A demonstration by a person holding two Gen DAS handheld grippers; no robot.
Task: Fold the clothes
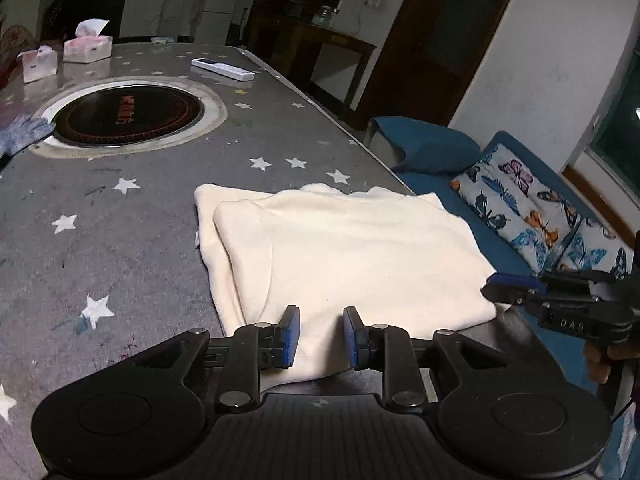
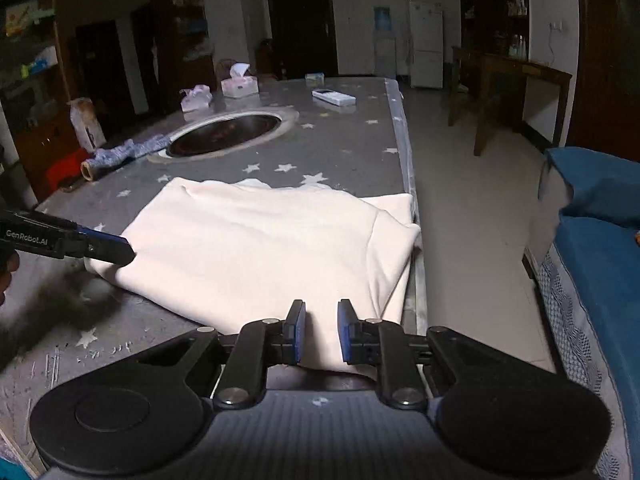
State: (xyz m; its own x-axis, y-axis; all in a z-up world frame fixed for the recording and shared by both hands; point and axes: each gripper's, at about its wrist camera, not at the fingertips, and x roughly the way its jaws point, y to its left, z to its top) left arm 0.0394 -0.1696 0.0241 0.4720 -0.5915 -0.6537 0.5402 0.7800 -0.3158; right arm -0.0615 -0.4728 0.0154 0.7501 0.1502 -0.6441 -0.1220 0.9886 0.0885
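Our cream, soft knit garment (image 1: 344, 256) lies folded into a layered rectangle at the near right corner of the grey star-printed table (image 1: 132, 216). Left gripper (image 1: 319, 336) and right gripper (image 2: 321, 330) both stand slightly parted over its near edge, gripping nothing. We judge the folding nearly done; the near hem is hidden.

My fingers work in home living-dining room. Bench (image 2: 340, 140) with star-print cover and built-in hotpot cooker (image 1: 128, 114) at 11 o'clock. Tissue boxes (image 1: 86, 48) beyond. Fridge (image 2: 426, 42), water dispenser (image 2: 383, 40) at 12. Blue sofa (image 2: 600, 248) at 3.
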